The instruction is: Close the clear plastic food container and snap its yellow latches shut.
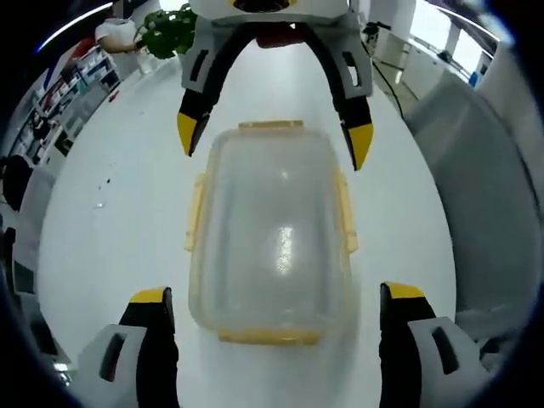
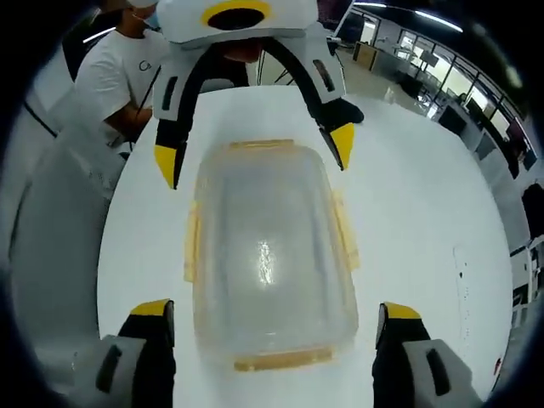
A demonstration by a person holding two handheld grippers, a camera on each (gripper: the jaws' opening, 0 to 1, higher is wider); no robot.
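The clear plastic container (image 1: pixel 272 229) lies on the white table (image 1: pixel 119 212) with its lid on top and yellow latches (image 1: pixel 345 208) along all its sides. My left gripper (image 1: pixel 276 293) is open, its jaws standing either side of the container's near end. My right gripper (image 1: pixel 274 140) faces it from the far end, open as well. In the right gripper view the container (image 2: pixel 268 255) lies between my right gripper (image 2: pixel 275 309), open at the near end, and the left gripper (image 2: pixel 255 153), open at the far end. Whether the latches (image 2: pixel 345 238) are snapped down is unclear.
A green plant (image 1: pixel 168 30) stands at the table's far end, with shelves (image 1: pixel 68 93) beyond it. A person in a white shirt (image 2: pixel 102 81) sits at the table's other end. The table edge (image 1: pixel 433 195) runs close along one side of the container.
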